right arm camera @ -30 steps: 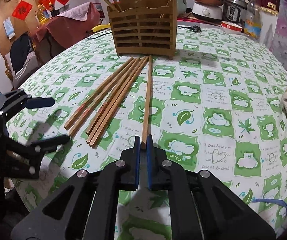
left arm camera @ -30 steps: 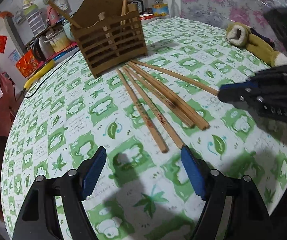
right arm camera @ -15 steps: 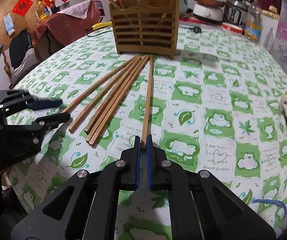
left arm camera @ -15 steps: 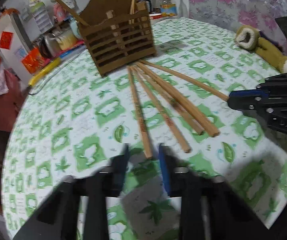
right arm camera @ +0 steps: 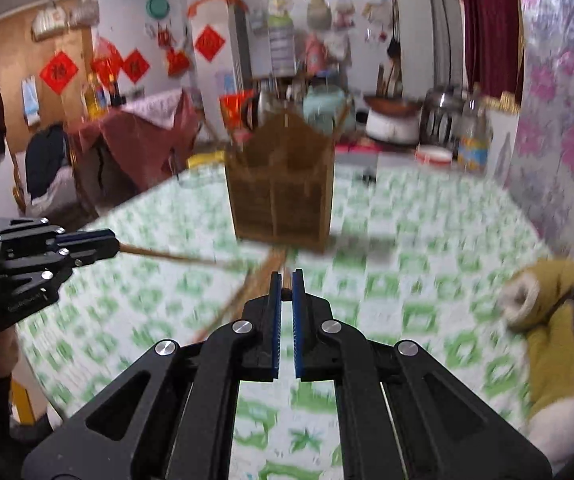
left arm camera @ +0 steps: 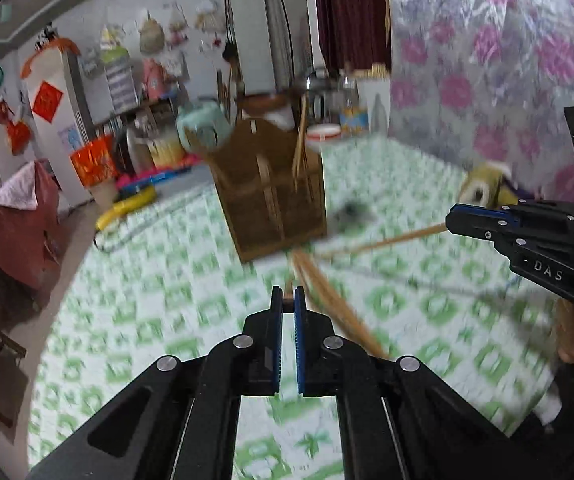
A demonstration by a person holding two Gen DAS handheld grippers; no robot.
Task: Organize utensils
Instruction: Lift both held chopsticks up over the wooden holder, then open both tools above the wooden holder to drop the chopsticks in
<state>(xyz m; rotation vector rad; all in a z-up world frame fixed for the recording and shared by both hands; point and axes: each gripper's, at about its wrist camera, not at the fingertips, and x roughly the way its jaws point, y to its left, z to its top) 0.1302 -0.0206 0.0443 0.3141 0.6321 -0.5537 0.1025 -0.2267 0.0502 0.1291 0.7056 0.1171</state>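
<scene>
Green-and-white checked cloth covers the table, blurred in both views. At twelve o'clock stands the wooden holder, with some chopsticks upright in it. My left gripper has just clamped together on the near end of one chopstick. My right gripper is pinched on another chopstick, which slants toward the holder's foot. Loose chopsticks lie on the cloth at about one o'clock from my left gripper.
</scene>
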